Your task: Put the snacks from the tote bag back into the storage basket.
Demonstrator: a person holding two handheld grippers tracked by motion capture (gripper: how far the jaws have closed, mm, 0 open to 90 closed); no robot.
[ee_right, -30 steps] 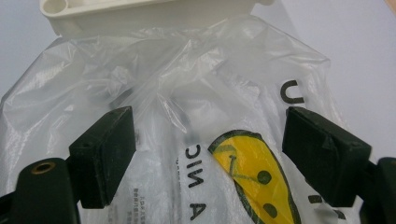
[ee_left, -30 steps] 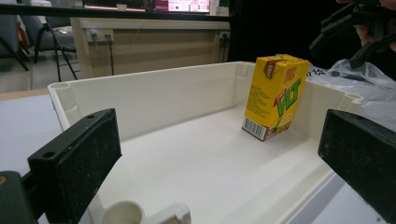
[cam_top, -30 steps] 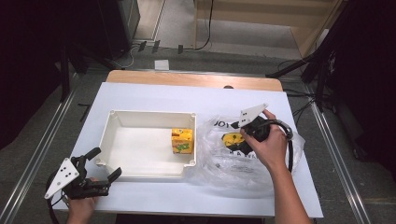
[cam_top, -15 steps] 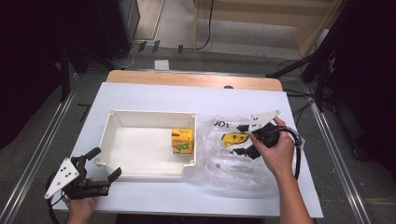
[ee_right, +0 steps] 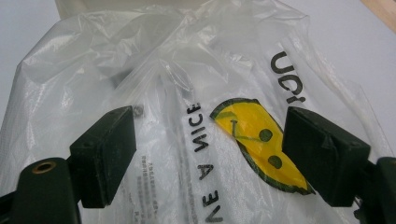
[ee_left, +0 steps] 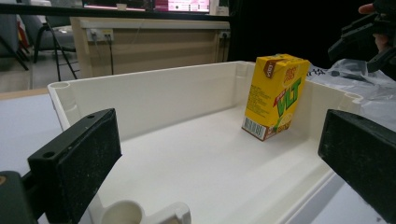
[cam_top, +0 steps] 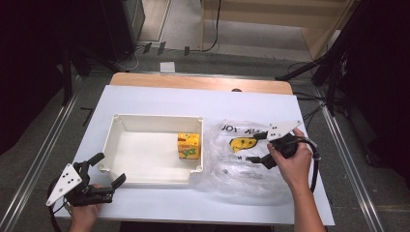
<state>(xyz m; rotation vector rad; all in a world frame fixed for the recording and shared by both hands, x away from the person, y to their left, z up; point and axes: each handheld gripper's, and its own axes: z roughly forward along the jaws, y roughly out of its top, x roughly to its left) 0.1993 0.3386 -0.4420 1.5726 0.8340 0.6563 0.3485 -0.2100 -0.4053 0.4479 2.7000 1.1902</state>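
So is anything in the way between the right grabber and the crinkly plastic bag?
No, nothing visible. The right gripper hangs just over the plastic bag, jaws open, with only the bag's smiley print showing between them.

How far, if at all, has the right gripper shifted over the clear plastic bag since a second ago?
Yes. The right gripper has drawn rightward, away from the white rectangular tray, toward the table's right edge; its open jaws sit above the clear plastic bag.
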